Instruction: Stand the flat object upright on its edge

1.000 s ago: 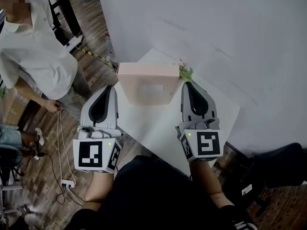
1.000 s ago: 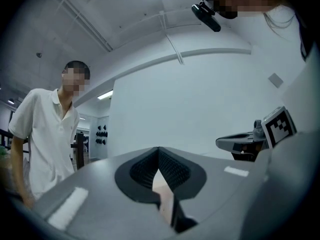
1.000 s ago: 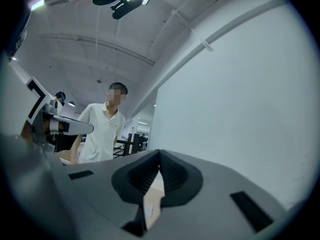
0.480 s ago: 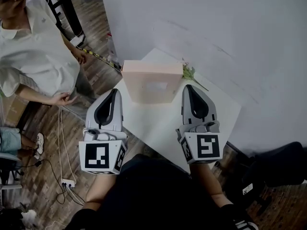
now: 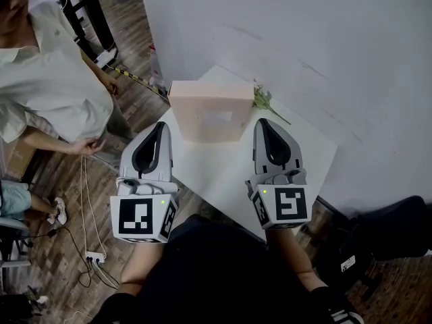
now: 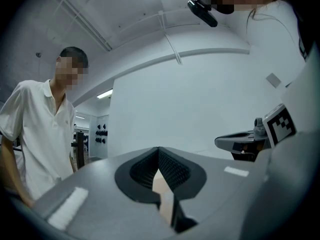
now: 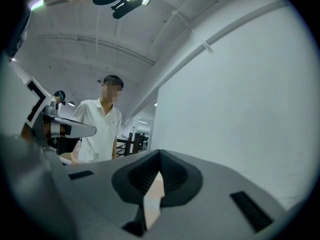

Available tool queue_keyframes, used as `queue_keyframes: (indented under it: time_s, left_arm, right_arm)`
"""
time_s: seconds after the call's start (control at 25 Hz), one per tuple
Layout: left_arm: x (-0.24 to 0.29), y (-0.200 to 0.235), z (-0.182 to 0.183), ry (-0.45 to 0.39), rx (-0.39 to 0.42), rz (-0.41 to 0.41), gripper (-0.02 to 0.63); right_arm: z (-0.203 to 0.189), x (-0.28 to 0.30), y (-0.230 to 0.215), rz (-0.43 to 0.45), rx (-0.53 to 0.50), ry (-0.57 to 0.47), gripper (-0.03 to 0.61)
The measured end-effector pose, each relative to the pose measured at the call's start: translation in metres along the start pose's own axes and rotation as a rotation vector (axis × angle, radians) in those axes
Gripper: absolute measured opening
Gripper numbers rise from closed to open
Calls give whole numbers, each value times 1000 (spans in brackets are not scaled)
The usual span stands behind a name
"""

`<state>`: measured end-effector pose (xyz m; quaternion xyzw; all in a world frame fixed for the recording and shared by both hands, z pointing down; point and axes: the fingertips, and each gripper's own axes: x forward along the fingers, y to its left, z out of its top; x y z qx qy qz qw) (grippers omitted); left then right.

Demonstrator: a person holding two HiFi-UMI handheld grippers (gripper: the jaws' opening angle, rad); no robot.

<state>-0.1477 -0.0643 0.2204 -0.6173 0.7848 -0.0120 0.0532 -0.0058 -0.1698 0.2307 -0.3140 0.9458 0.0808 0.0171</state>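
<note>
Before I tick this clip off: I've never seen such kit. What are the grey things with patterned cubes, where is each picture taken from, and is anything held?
No robot here: a person holds a two-jaw gripper in each hand, the left gripper and the right gripper; the cubes are part of them. The wide picture comes from a camera on that person's head, looking down. The other two come from cameras riding on each gripper, looking along its jaws. On the white table a flat pink box stands upright on its edge, a green sprig beside it. Both grippers have their jaws together and hold nothing, short of the box. A bystander in a white shirt stands at the left.
</note>
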Motion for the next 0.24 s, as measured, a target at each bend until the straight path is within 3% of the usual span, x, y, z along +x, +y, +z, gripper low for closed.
queue_keyframes:
  time_s: [0.24]
  left_arm:
    - [-5, -4, 1, -3, 0, 5, 11]
  right_arm:
    - [3, -6, 0, 7, -22, -4, 12]
